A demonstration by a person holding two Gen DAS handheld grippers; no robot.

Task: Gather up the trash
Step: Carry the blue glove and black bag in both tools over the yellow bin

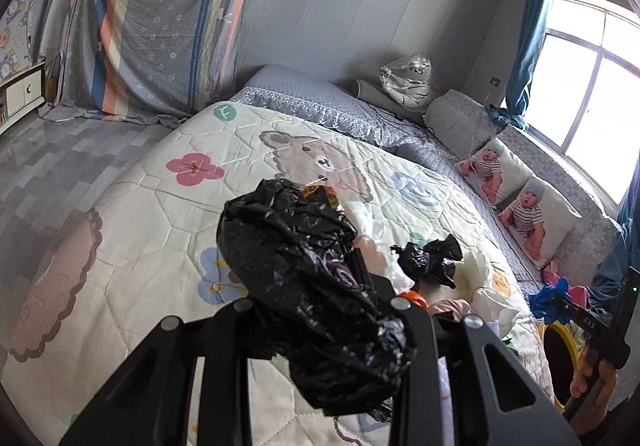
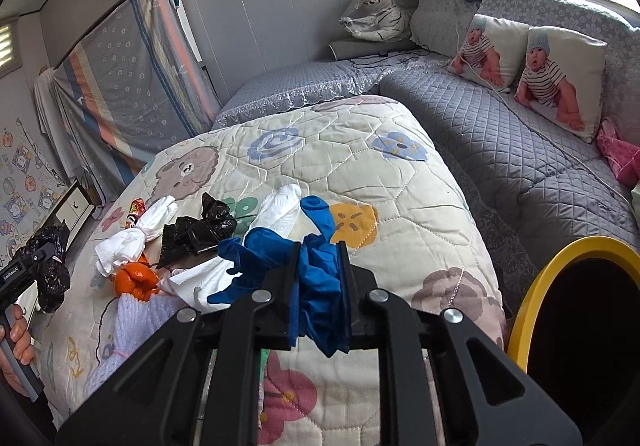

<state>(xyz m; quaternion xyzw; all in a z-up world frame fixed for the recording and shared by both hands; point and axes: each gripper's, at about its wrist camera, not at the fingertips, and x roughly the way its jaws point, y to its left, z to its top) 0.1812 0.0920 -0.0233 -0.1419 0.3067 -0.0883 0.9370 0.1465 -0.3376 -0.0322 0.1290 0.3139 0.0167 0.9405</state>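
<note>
Our right gripper [image 2: 319, 266] clamps a crumpled blue glove [image 2: 320, 286] beside the yellow-rimmed bin [image 2: 532, 286]; our left gripper [image 1: 320, 286] pinches a black plastic bag [image 1: 304, 266]. Beyond, on the quilt [image 2: 400, 185], lie another black bag [image 2: 200, 230], white tissues [image 2: 132, 238] and orange scrap [image 2: 136, 280].

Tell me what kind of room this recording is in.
Most likely a home bedroom or living-sleeping room: a cartoon bear quilt over a bed, two baby-print pillows on a grey quilted sofa, a plush tiger by the wall.
</note>
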